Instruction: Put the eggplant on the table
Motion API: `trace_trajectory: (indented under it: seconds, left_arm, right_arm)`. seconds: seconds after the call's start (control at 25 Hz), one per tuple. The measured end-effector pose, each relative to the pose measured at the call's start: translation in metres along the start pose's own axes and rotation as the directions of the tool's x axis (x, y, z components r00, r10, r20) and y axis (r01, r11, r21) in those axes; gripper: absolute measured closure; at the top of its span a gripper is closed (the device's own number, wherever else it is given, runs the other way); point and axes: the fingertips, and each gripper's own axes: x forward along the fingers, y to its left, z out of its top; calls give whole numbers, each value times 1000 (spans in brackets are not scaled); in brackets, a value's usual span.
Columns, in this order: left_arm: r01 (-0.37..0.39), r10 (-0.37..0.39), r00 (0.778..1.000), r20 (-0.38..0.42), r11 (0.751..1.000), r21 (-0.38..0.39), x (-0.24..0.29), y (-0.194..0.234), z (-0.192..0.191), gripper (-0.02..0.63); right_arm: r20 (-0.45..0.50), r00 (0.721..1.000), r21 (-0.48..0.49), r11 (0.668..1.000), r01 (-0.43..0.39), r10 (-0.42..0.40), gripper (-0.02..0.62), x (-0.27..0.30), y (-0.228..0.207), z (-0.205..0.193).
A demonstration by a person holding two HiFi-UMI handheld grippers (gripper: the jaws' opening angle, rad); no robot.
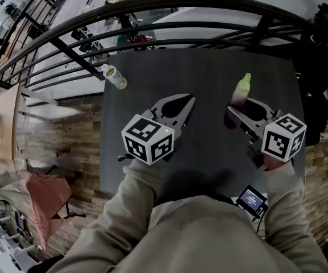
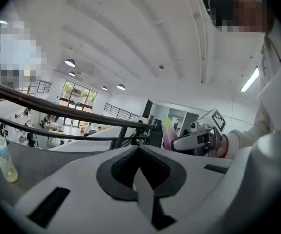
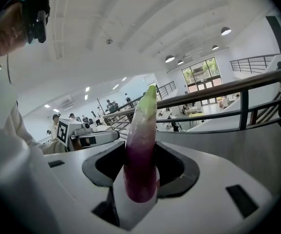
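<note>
- Step in hand, as I read it: the carry. My right gripper [image 1: 232,114] pinches the small purple eggplant with a pale green stem end [image 1: 241,91] by its purple lower half, over the right half of the dark grey square tabletop [image 1: 209,67], nearer the far edge.
- My left gripper [image 1: 190,100] hangs beside it, jaws pressed together on nothing.
- Next: lower until the rounded purple end meets the tabletop, then spread the jaws. I cannot tell whether it touches already.
- Its long axis stands near upright, green tip up and leaning toward the far edge — released so, it may topple.
</note>
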Motion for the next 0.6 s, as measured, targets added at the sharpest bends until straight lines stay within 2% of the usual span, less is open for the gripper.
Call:
trace_trajectory:
  seconds: [0.2,0.6]
  left_arm:
    - [-18,16,999,-37,998,-53,-3,2,-31,601]
    - [-12,3,996,-88,994,-107,7,-2,-75,601]
  right_arm:
    - [-55,998,65,998,-5,9,393,0,-14,-35]
    - [-93,996,130,991,5,7,393,4,-31,-65]
